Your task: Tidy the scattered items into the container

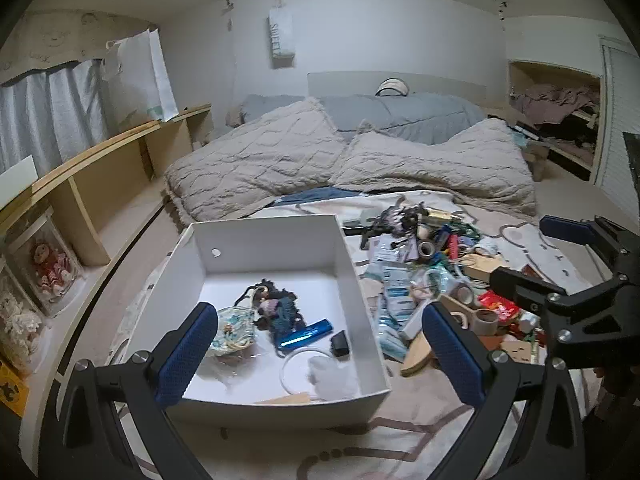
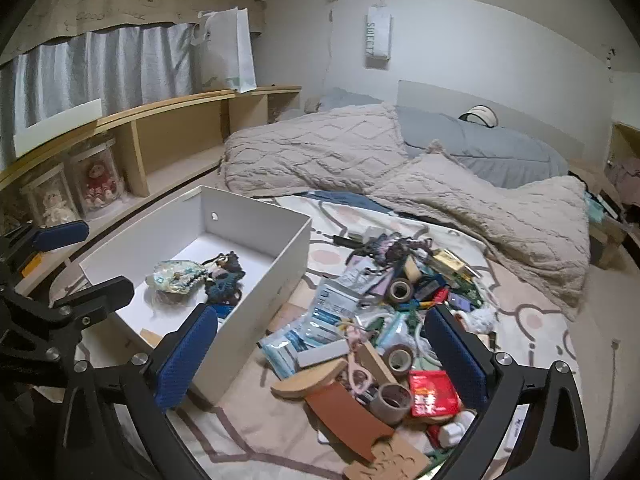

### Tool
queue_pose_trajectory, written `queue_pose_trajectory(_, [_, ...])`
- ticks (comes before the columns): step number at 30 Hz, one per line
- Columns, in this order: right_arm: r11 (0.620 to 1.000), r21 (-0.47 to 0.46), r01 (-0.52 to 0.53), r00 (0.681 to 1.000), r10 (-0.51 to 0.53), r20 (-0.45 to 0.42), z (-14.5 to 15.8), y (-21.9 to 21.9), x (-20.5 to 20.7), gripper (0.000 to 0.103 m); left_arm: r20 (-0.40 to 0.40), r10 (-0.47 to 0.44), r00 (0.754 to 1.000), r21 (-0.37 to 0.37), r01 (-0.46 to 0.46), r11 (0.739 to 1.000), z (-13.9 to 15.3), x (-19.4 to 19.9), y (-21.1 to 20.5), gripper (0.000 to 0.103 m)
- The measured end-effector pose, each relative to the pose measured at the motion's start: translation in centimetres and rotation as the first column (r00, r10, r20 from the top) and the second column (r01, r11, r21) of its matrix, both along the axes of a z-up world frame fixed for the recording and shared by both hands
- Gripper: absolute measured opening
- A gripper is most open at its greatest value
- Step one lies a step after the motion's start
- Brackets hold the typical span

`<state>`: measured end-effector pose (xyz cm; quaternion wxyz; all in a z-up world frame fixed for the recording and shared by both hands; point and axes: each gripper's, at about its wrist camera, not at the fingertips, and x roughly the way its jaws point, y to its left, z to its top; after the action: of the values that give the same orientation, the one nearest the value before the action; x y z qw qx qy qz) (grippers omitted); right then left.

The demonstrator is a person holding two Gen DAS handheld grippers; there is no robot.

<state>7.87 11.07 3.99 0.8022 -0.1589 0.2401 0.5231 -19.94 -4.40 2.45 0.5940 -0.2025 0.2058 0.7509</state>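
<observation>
Bedroom clutter fills both views: a patterned cream bedspread point(image 1: 400, 432) carries the work, with beige quilted pillows and a grey duvet behind. From the left wrist camera, the white rectangular cardboard box point(image 1: 372, 300) sits in the centre of the frame, already holding a floral fabric pouch point(image 1: 234, 330), a dark tangle of crocheted pieces point(image 1: 280, 304), a shiny blue tube point(image 1: 306, 334), a small black block point(image 1: 340, 343) and a clear plastic ring point(image 1: 298, 368). The left gripper point(image 1: 320, 350) hangs above the box's near end with its blue-padded fingers spread wide and nothing between them. At the right edge the right gripper point(image 1: 532, 252) shows, likewise spread and empty. From the right wrist camera, the box lies in the left half, while the loose pile point(image 2: 384, 320) of packets, tape rolls, a red packet point(image 2: 434, 394), a brown leather piece point(image 2: 346, 416) and wooden shapes covers the lower centre and right, just beside the box. Here the right gripper hovers over that pile, fingers wide apart, gripping nothing. By my reading the tidying is at an early stage: a handful of items are in, and most of the heap is left.
</observation>
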Motion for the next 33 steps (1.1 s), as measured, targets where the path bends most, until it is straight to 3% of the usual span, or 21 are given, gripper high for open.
queue_pose_trajectory(10, [1.0, 0.014, 0.003, 1.0, -0.003, 0.013, 0.6, -3.1, -1.3, 0.103, -0.004, -0.045, 0.999, -0.024, 0.045, 0.999, -0.2, 2.1, -1.5, 0.103])
queue_pose_trajectory(21, [1.0, -0.01, 0.0, 1.0, 0.0, 0.012, 0.1, -5.3, -2.8, 0.103, 0.044, -0.079, 0.996, -0.02, 0.08, 0.997, -0.1, 2.8, -4.0, 0.103])
queue_pose_trajectory(33, [0.998, -0.05, 0.027, 1.0, -0.026, 0.013, -0.9, -7.1, -3.7, 0.103, 0.035, -0.131, 0.991, -0.03, 0.132, 0.991, -1.0, 4.3, -6.4, 0.103])
